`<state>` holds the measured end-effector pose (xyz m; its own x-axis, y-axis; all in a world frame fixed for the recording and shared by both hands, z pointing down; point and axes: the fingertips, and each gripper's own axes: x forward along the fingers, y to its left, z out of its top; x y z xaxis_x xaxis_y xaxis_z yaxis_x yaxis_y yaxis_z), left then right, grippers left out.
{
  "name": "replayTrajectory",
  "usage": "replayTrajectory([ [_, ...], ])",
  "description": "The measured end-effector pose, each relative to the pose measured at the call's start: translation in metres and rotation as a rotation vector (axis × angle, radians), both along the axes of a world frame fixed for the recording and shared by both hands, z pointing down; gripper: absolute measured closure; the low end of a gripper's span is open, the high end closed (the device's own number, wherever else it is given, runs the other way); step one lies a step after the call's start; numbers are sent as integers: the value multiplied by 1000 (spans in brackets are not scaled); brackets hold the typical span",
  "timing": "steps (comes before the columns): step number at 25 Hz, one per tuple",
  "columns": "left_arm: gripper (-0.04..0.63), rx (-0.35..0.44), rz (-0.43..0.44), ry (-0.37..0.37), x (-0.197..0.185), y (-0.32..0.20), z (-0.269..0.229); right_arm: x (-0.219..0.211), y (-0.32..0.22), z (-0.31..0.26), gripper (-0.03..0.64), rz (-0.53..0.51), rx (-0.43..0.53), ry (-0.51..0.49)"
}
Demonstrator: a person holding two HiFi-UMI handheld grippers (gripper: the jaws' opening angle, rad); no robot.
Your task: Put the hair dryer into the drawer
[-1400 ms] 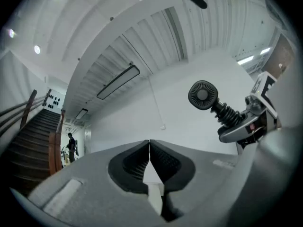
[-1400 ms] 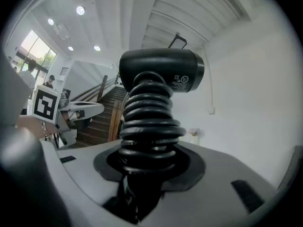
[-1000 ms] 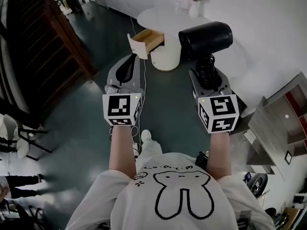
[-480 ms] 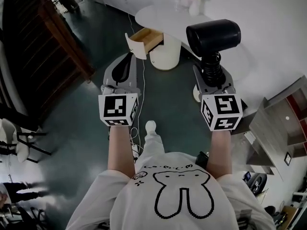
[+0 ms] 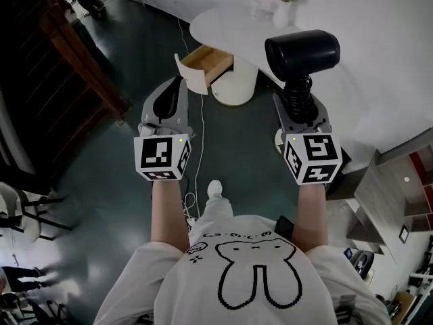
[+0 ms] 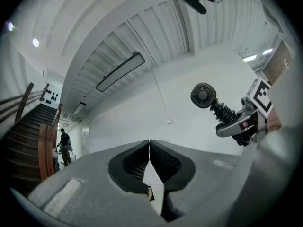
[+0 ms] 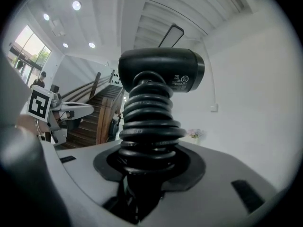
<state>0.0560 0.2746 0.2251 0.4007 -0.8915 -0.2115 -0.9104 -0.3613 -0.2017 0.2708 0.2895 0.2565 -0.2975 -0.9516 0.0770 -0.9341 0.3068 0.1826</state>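
A black hair dryer [image 5: 302, 51] stands upright above my right gripper [image 5: 298, 111], which is shut on its handle, wound round with coiled cord [image 5: 296, 92]. In the right gripper view the dryer's barrel [image 7: 161, 71] fills the middle and the coiled cord [image 7: 149, 123] runs down between the jaws of the right gripper [image 7: 142, 174]. My left gripper [image 5: 170, 101] is shut and holds nothing; its pads [image 6: 156, 157] meet. The wooden drawer [image 5: 203, 65] stands pulled open under a white round table [image 5: 223, 20], ahead of both grippers. The left gripper view also shows the hair dryer [image 6: 204, 95].
A vase [image 5: 283, 12] stands on the white table. A dark wooden staircase [image 5: 64, 59] runs along the left. A thin cable [image 5: 200, 137] lies on the dark floor. Shelving [image 5: 399, 178] stands at the right. The person's foot [image 5: 215, 189] shows below.
Both grippers have moved forward together toward the table and open drawer, the right one carrying the hair dryer. The person's foot has stepped forward.
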Motion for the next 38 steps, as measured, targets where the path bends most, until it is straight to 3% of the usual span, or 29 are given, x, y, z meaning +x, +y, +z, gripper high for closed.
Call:
replayTrajectory([
  [15, 577, -28, -51, 29, -92, -203, 0, -78, -208, 12, 437, -3, -42, 6],
  [38, 577, -78, -96, 22, -136, -355, 29, -121, -366, 53, 437, -38, -131, 22],
])
